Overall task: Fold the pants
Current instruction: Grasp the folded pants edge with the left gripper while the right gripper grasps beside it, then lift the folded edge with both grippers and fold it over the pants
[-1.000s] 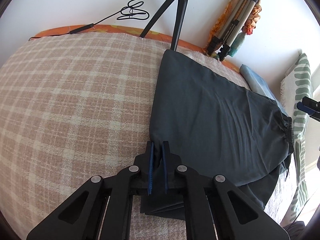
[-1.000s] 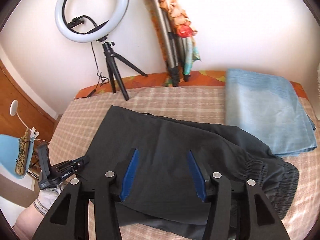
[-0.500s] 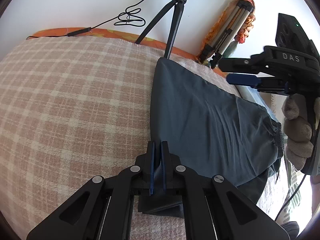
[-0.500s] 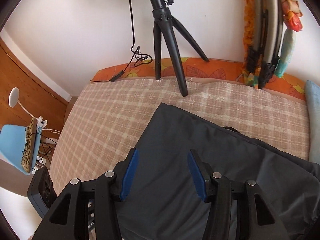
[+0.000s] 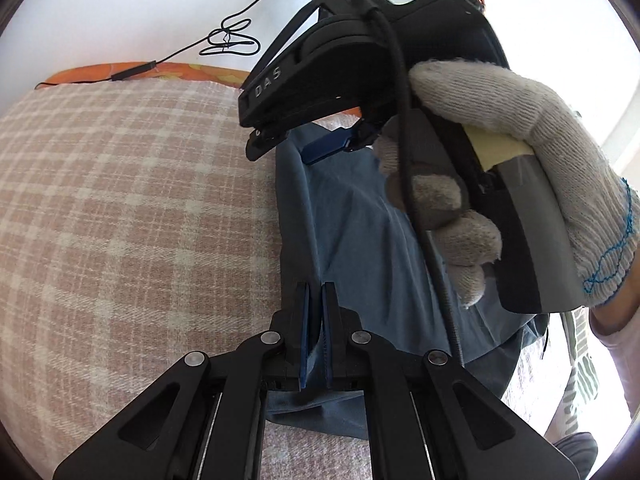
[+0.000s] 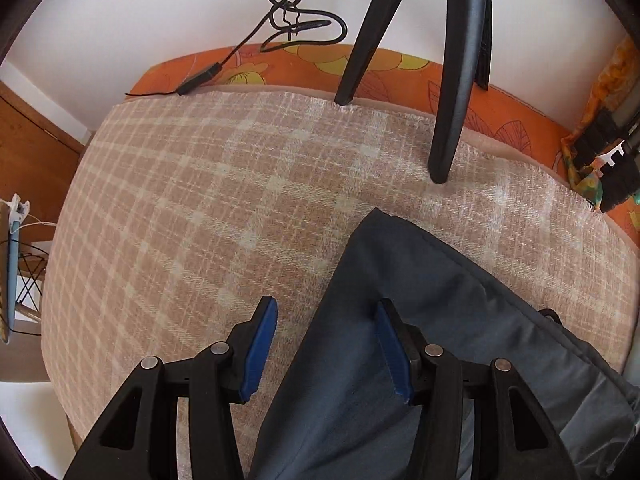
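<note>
**Spotter:** Start with what is closest to you.

**Operator:** My left gripper (image 5: 315,334) is pinched together on the near corner of the pants (image 5: 360,240); dark fabric fills the narrow slot between the blue pads. I can't see how many layers it holds. The pants lie on the plaid blanket (image 5: 140,220), and their folded left edge runs straight away from that claw toward the wall.

**Spotter:** And the right one?

**Operator:** My right gripper (image 6: 326,346) has its jaws spread wide and grips nothing. It hovers over the far end of that same edge, which passes between the fingers: the right finger (image 6: 394,354) sits above cloth and the left finger above bare blanket (image 6: 200,220). The far corner (image 6: 376,212) lies just ahead of the tips, slightly to the right, with the tripod leg (image 6: 452,120) beyond it.

**Spotter:** So which hand takes that corner?

**Operator:** The right, I judge; it is far nearer, while the left is busy at the near end. In the left view my gloved hand (image 5: 520,180) and the right tool cover most of the cloth, so I'd trust the right wrist view for the approach. The leg looks close enough to snag.
</note>
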A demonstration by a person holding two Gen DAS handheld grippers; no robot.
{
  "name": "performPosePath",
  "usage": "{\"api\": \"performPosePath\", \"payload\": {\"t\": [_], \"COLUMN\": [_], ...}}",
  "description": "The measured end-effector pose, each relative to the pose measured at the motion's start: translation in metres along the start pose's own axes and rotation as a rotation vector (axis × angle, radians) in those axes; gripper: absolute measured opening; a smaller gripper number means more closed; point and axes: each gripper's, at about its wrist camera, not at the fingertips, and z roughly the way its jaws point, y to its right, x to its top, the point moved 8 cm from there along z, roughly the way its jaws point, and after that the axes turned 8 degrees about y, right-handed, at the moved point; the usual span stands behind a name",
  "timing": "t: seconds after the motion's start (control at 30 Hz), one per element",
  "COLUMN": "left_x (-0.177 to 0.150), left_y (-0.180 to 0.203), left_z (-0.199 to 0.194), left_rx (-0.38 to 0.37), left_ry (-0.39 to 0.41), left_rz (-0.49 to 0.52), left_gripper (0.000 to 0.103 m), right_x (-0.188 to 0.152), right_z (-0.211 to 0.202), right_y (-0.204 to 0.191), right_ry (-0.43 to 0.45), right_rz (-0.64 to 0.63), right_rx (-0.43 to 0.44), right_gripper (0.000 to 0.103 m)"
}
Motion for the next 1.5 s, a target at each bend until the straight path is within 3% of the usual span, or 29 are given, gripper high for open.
{"api": "performPosePath", "payload": {"t": [0.13, 0.23, 0.3, 0.4, 0.43, 0.47, 0.6, 0.63, 0.67, 0.7, 0.77, 0.9, 0.97, 1.13, 1.33, 1.5], "left_x": [0.000, -0.001, -0.003, -0.007, -0.010, -0.012, -0.020, -0.019, -0.018, -0.018, -0.016, -0.006, -0.002, 0.009, 0.019, 0.028], "left_y": [0.002, 0.002, 0.002, 0.000, 0.000, -0.001, -0.006, -0.008, -0.008, -0.008, -0.006, 0.002, -0.002, -0.017, -0.016, -0.051], "left_z": [-0.001, -0.003, -0.004, -0.006, -0.005, -0.004, 0.004, 0.003, 0.003, 0.005, 0.001, -0.018, -0.029, -0.046, -0.070, -0.097], "left_rx": [0.007, 0.035, 0.050, 0.091, 0.094, 0.105, 0.100, 0.087, 0.067, 0.053, 0.034, 0.040, 0.020, 0.013, 0.040, 0.075], "left_ry": [-0.003, 0.002, -0.005, -0.013, -0.021, -0.031, -0.056, -0.041, -0.035, -0.050, -0.029, 0.029, 0.043, 0.081, 0.126, 0.163], "left_rz": [0.015, 0.033, 0.035, 0.064, 0.062, 0.058, 0.026, 0.000, -0.023, -0.042, -0.067, 0.000, -0.035, -0.147, -0.037, -0.100], "left_gripper": [0.004, 0.004, 0.007, 0.027, 0.042, 0.050, 0.050, 0.045, 0.017, 0.008, 0.005, 0.004, 0.004, 0.004, 0.004, 0.004], "right_x": [-0.002, -0.003, -0.004, -0.003, -0.003, -0.003, -0.005, -0.005, -0.006, -0.006, -0.007, -0.006, -0.007, 0.003, 0.015, 0.027], "right_z": [0.008, 0.010, 0.008, 0.005, 0.004, 0.003, -0.001, -0.002, -0.003, -0.006, -0.012, -0.037, -0.050, -0.066, -0.073, -0.079], "right_y": [-0.004, -0.007, -0.003, 0.008, 0.014, 0.017, 0.029, 0.031, 0.034, 0.036, 0.044, 0.048, 0.044, 0.016, -0.011, -0.058], "right_ry": [-0.017, -0.010, -0.004, 0.006, 0.010, 0.015, 0.039, 0.045, 0.053, 0.064, 0.088, 0.133, 0.152, 0.203, 0.228, 0.245], "right_rz": [-0.052, -0.102, -0.101, -0.046, -0.028, -0.011, 0.053, 0.070, 0.085, 0.100, 0.139, 0.181, 0.169, 0.129, 0.155, 0.093], "right_rx": [-0.050, -0.102, -0.110, -0.079, -0.061, -0.045, 0.014, 0.029, 0.043, 0.058, 0.088, 0.154, 0.173, 0.154, 0.203, 0.244], "right_gripper": [0.055, 0.043, 0.029, 0.015, 0.013, 0.009, 0.004, 0.003, 0.003, 0.002, 0.002, 0.000, 0.000, 0.000, 0.000, 0.000]}}
